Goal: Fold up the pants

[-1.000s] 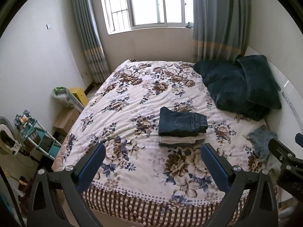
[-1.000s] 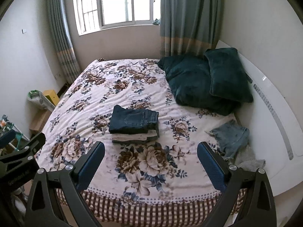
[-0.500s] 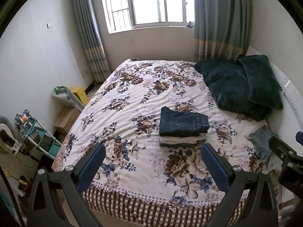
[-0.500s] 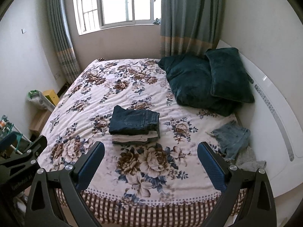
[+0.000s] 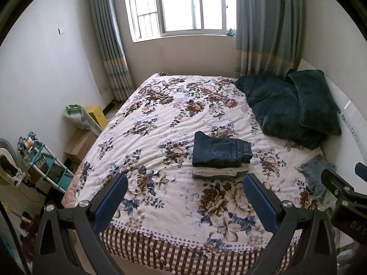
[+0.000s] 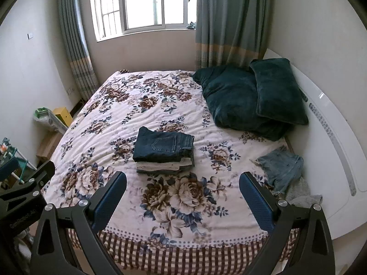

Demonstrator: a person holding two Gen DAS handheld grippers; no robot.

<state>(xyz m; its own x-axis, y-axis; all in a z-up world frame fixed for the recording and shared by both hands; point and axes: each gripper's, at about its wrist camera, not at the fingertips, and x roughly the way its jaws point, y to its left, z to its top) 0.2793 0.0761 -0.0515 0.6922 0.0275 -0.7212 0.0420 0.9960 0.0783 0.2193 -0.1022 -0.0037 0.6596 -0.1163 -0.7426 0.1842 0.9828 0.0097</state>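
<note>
Grey cloth (image 6: 305,194) only in right-wrist view.

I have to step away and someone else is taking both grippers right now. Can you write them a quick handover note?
Left gripper: open, empty, held back off the bed's near edge.
Right gripper: open, empty, likewise.
Done: a folded stack sits mid-bed, dark jeans on top, lighter folded pieces beneath.
Left: light denim shorts lie crumpled at the bed's right edge by the headboard, with a grey garment beside them. Probably take the shorts next, using the right gripper.
</note>
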